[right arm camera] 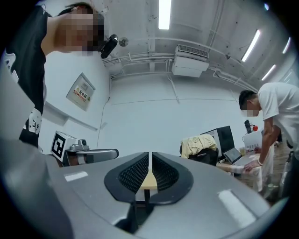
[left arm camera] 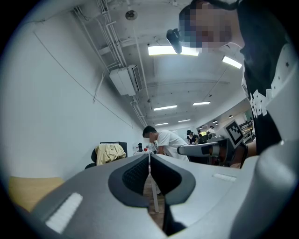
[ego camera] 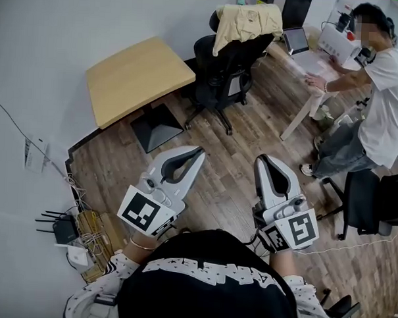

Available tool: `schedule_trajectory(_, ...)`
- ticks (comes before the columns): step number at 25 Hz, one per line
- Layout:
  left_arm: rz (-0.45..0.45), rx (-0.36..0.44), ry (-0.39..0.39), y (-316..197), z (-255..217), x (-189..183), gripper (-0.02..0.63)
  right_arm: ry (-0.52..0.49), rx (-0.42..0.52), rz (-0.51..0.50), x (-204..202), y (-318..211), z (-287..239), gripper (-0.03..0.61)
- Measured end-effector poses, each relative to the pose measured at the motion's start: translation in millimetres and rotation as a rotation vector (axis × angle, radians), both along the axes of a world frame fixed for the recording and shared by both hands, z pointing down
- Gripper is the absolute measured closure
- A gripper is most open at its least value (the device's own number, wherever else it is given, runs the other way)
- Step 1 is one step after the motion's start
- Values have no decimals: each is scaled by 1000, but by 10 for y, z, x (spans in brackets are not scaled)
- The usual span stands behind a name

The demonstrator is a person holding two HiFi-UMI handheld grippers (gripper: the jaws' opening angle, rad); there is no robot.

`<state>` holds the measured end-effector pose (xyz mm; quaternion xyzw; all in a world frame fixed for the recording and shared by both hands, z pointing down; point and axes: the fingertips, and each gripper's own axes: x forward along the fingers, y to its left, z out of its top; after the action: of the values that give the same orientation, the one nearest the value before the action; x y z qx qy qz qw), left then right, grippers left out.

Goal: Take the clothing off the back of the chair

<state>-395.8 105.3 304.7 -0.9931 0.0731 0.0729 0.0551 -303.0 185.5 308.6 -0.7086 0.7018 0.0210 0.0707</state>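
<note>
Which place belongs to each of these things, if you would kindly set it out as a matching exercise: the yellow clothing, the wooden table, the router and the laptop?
Things:
1. clothing
2. wooden table
3. router
4. laptop

Places:
A. on the floor, close to the wall
B. on the white desk, where a person in a white shirt leans
C. draped over the back of the black chair
D. against the wall, left of the chair in the head view

Pairs: 1-C; 2-D; 3-A; 4-B
</note>
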Motion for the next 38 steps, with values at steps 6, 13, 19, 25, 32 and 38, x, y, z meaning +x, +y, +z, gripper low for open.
schedule_trajectory(6, -3, -21, -8, 73, -42, 317, 614, -15, -6, -2, 332, 90, -35, 528)
schedule_trajectory(13, -31, -31, -19, 159, -40, 459, 612, -30, -6, -22, 536, 178, -4, 508)
schedule_trajectory(19, -82, 44, -57, 212, -73, 482, 612, -30, -1, -53, 630, 226, 35, 491)
schedule_trajectory(25, -67, 35, -51, 163, -95, 531, 612, -26, 20, -42, 714, 184, -4, 480)
schedule_trajectory(32, -21, 15, -23, -57, -19, 928, 612, 5, 8, -21, 942, -10, -26, 471)
schedule_trajectory(38, 2, 5, -1, -274, -26, 1313, 612, 6, -20, -7, 1318, -180, 18, 465)
